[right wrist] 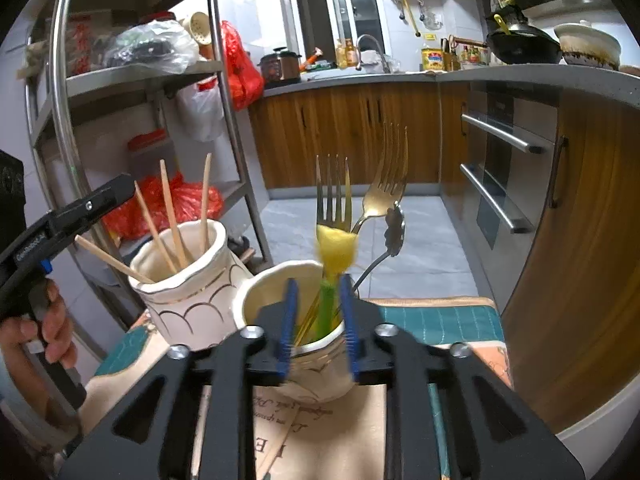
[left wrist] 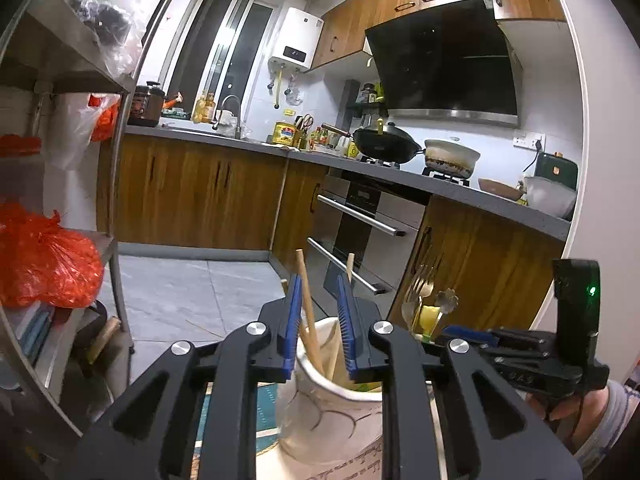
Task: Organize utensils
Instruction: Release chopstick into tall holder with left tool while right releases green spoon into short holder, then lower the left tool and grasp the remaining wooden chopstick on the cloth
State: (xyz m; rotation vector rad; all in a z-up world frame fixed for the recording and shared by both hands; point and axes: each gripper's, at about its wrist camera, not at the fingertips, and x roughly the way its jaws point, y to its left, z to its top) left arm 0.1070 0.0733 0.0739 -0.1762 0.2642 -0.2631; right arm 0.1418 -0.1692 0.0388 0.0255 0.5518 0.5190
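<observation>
Sorting cutlery between two ceramic cups on a placemat (right wrist: 440,320). The left cup (right wrist: 188,300) holds four chopsticks (right wrist: 172,216); the right cup (right wrist: 280,304), touching it, holds two forks (right wrist: 334,196), a dark spoon (right wrist: 394,230) and a green stick with a yellow tuft (right wrist: 336,250). Both cups stand near the mat's far edge.

The left gripper (left wrist: 318,320) hovers over the chopstick cup, jaws part open, with one chopstick between the pads but apparently not clamped. The right gripper (right wrist: 318,320) hovers over the fork cup, jaws part open around the green stem, holding nothing as far as can be judged.

Judged best practice: close on a single shaft well above the rim, lift straight up, and avoid nudging the neighbouring cup.

The right view alone shows both cups side by side, their full contents and the left hand (right wrist: 40,340). The left view shows only its own cup (left wrist: 332,400) closely, with the right gripper's body (left wrist: 540,360) beyond it.
</observation>
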